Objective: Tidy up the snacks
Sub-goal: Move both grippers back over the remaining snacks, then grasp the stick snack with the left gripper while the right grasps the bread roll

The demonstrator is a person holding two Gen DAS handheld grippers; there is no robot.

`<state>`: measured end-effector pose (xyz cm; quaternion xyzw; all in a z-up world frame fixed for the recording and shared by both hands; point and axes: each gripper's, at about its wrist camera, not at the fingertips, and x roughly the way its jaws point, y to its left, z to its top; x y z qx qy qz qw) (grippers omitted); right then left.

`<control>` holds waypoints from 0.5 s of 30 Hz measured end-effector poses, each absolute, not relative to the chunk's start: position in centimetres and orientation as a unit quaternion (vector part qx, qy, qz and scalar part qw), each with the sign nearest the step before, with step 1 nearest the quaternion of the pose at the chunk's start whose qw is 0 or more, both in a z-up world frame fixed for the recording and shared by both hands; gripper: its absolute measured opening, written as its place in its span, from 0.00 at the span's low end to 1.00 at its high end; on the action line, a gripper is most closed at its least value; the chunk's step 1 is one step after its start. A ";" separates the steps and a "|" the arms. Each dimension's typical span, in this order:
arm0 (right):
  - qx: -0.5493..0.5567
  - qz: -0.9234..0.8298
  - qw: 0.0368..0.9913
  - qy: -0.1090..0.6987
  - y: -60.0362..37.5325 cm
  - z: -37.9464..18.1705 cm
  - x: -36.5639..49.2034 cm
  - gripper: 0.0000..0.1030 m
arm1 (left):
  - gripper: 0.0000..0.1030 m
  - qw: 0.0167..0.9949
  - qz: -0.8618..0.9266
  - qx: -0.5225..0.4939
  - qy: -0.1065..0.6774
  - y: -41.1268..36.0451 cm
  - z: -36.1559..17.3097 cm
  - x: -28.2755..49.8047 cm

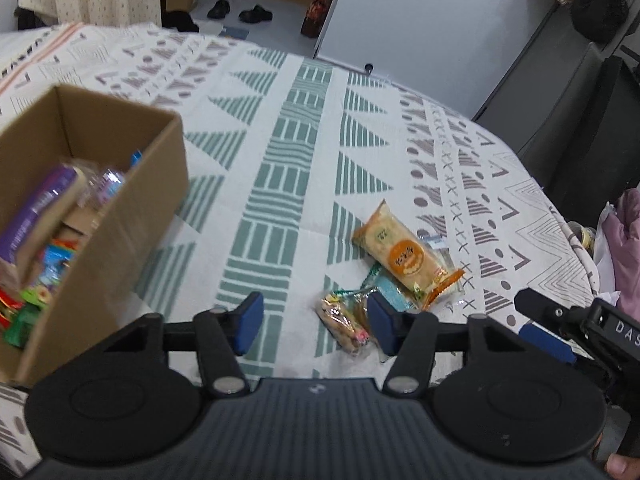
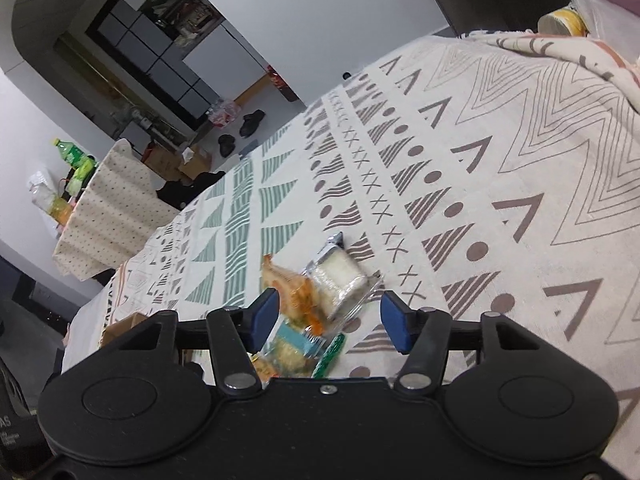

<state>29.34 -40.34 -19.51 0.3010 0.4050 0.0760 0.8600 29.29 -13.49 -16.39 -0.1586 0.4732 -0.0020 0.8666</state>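
Cardboard box (image 1: 120,216): far left on the patterned surface (image 1: 304,128), already part-filled with snacks.

Left tool (image 1: 316,324): jaws apart, nothing between the pads; a peanut-candy packet (image 1: 344,324) lies just beside its right pad. Shift right to straddle it before closing.

Orange cracker packet (image 1: 404,252): right of that.

Right tool (image 2: 332,320): jaws apart over a clear-wrapped white cake (image 2: 340,280); lower further, then close gently.

Open brown cardboard box (image 1: 132,216) holding packets stands left on the patterned cloth-covered table (image 1: 304,128); loose wrapped snack packets (image 1: 404,256) lie right.
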 end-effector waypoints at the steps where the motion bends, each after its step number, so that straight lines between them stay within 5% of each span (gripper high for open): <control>1: 0.300 0.072 0.860 0.407 -40.3 -19.8 29.7 0.54 | 0.49 0.864 -0.001 -0.162 0.477 -13.6 -16.8 29.5; 15: 0.256 0.055 0.870 0.418 -38.9 -22.7 34.4 0.54 | 0.39 0.835 0.017 -0.181 0.520 -15.7 -21.8 32.5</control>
